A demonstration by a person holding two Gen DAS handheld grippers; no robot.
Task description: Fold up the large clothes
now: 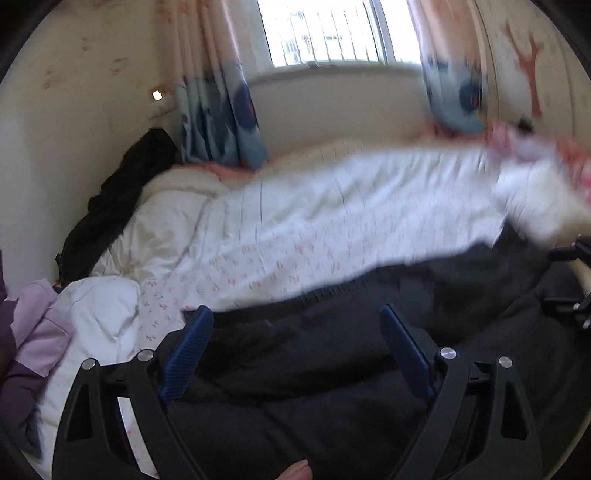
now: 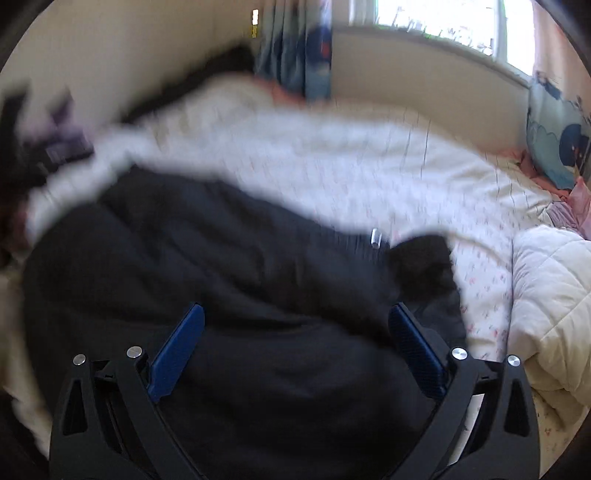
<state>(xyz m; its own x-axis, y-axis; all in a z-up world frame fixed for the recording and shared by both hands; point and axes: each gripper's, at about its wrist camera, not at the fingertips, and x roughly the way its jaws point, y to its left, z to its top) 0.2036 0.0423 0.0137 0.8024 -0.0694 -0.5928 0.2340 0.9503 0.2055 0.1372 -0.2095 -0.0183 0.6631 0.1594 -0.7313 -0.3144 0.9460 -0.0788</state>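
A large black garment [image 1: 332, 369] lies spread over the near side of a bed with a white, pink-printed sheet [image 1: 295, 229]. My left gripper [image 1: 294, 310] hovers over the garment, jaws wide apart, and its blue pads [image 1: 188, 354] touch no cloth. In the right wrist view the same black garment [image 2: 221, 277] fills the lower half, with a fuzzy dark trim [image 2: 421, 266] and a small metal fastener [image 2: 375, 238] near its far edge. My right gripper [image 2: 296, 306] is open above it, nothing between its pads [image 2: 177, 354]. Both views are motion-blurred.
A white quilt [image 2: 546, 295] is bunched at the bed's side, and purple clothes [image 1: 33, 332] lie beside it in the left wrist view. A dark clothing heap [image 1: 122, 199] leans on the wall. Patterned curtains [image 1: 221, 122] and a window [image 1: 325, 33] stand behind the bed.
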